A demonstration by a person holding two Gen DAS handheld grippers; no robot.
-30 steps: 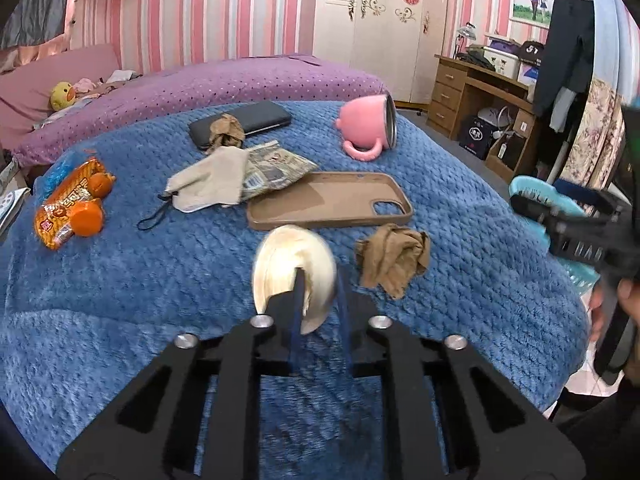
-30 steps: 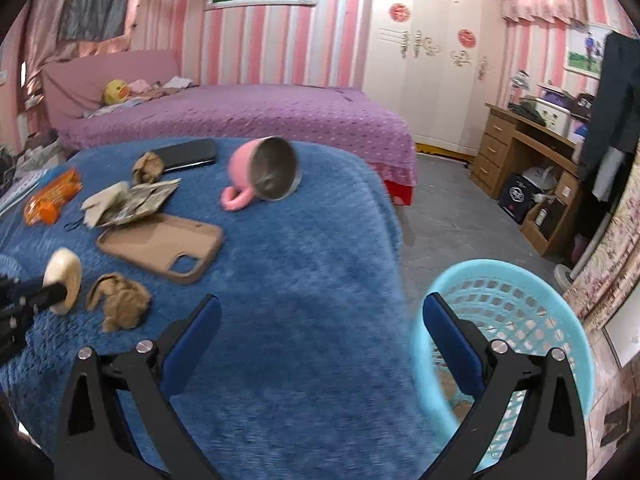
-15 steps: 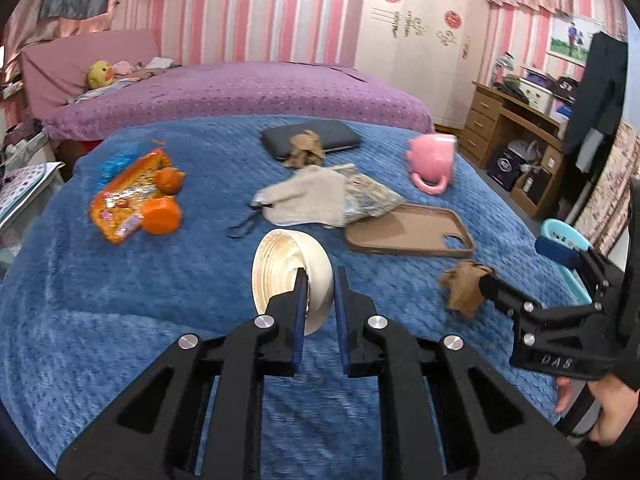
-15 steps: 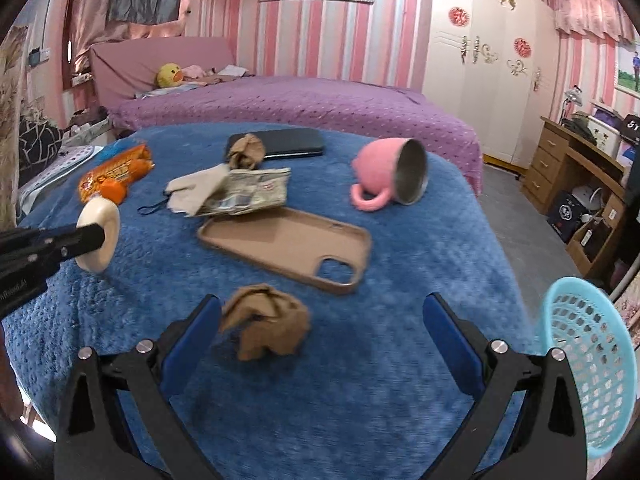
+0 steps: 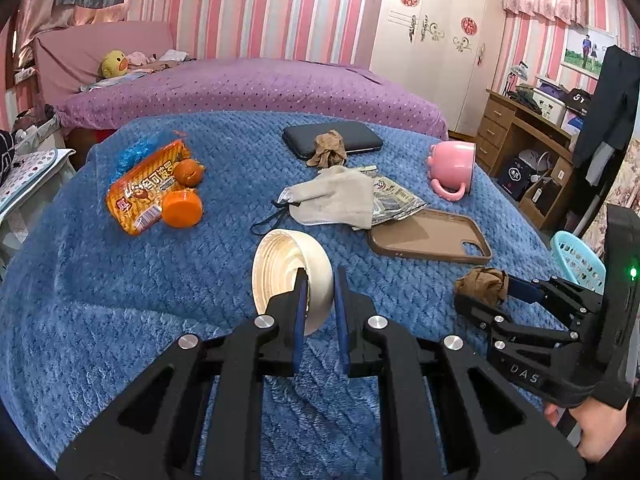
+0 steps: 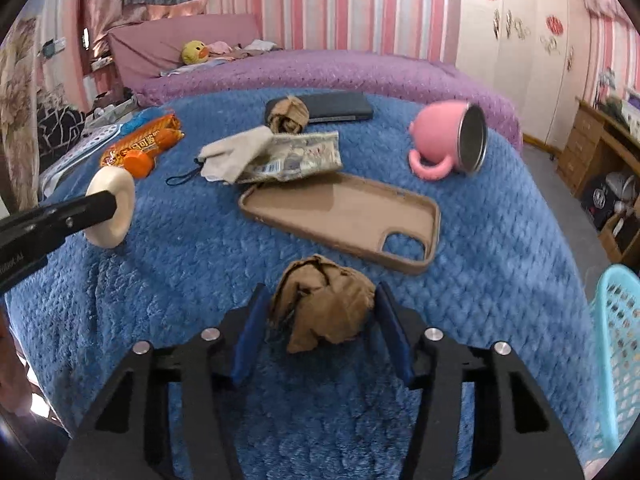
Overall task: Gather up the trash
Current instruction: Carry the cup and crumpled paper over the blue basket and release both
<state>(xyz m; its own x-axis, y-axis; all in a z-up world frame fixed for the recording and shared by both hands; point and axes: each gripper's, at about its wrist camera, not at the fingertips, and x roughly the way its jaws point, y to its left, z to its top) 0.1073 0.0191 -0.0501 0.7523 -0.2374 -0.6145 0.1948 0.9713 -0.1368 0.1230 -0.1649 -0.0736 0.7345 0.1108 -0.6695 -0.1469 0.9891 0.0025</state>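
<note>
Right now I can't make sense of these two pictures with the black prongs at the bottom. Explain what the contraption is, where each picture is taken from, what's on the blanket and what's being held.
No robot here: a person holds a two-finger gripper in each hand, with a wide-angle camera on each looking along its fingers. The black prongs are those fingers.

One picture looks out from the left gripper. It is shut on the rim of a pale bowl, tipped on its side.

The other looks out from the right gripper. Its fingers flank a crumpled brown paper ball on the blue blanket; whether they squeeze it yet is unclear.

Also on the blanket: a tan phone case, a tipped pink mug, a cloth glove over a wrapper, a dark case with another paper ball, an orange snack packet and oranges. A turquoise basket stands beside the bed.
</note>
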